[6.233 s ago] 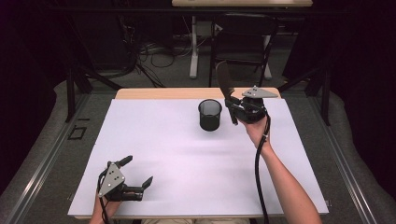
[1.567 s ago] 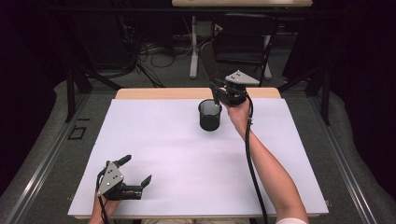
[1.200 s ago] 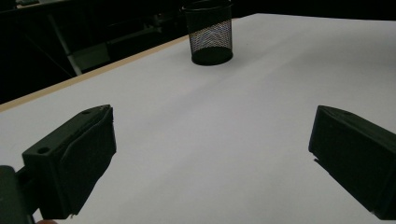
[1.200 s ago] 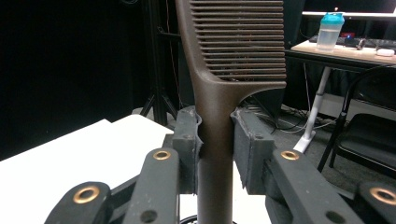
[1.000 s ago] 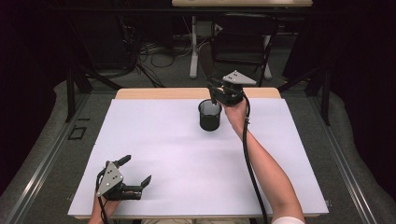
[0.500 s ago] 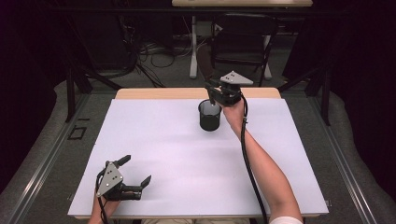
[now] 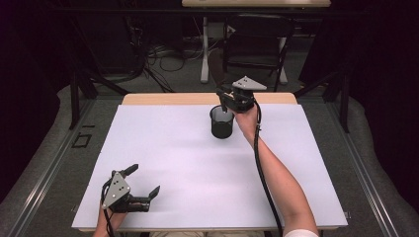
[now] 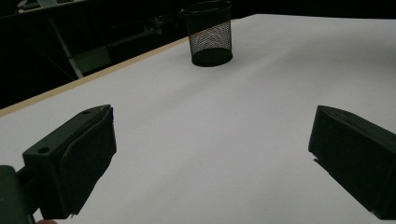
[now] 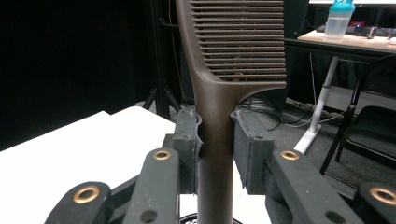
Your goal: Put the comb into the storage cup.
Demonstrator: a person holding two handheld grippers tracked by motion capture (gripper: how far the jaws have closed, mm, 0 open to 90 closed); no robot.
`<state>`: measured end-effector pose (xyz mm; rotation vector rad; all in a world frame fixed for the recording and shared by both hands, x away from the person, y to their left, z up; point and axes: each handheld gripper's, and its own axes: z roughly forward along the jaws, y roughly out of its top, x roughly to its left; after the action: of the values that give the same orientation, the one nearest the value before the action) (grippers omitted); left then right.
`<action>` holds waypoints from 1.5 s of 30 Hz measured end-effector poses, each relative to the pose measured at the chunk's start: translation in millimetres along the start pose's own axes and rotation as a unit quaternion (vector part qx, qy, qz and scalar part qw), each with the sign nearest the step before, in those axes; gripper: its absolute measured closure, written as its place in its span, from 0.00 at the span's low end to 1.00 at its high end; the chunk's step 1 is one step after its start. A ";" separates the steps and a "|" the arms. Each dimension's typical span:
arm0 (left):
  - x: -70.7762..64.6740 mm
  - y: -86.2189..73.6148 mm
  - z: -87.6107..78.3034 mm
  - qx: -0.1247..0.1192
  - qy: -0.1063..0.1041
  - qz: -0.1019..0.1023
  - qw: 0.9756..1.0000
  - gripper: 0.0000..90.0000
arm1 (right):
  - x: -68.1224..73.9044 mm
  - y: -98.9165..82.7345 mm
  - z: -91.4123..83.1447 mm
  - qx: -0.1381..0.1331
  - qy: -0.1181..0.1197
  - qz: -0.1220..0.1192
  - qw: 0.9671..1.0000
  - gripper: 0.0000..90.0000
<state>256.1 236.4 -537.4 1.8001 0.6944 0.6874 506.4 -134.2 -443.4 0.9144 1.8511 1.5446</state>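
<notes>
The table (image 7: 163,148) is seen from above its near edge, looking forward. The cup (image 8: 208,32) is viewed low and far off from the left gripper, closely from above by the right; it is shared with the high view (image 7: 221,123).

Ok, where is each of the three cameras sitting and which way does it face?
High view: above the near side, looking forward and down on the table; both forearms, left tongs and right tongs show.
Left gripper view: low over the table, looking along its open jaws at the mesh cup.
Right gripper view: on the right tongs, looking past the clamped comb toward the room behind.
Shared: the mesh cup appears in the high and left gripper views.
</notes>
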 end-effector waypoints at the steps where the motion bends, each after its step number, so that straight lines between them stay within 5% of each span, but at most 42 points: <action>1: 0.0 0.0 0.0 0.000 0.000 0.000 1.000 0.01 | 0.0 0.0 0.0 0.000 0.000 0.000 1.000 0.81; 45: 0.0 0.8 -1.5 -0.003 0.004 0.004 1.000 0.01 | -0.2 -22.1 15.5 0.036 0.006 -0.004 0.999 0.80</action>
<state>255.0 237.0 -536.1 1.7962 0.6894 0.7016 515.2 -127.2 -468.0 0.9309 1.9282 1.4897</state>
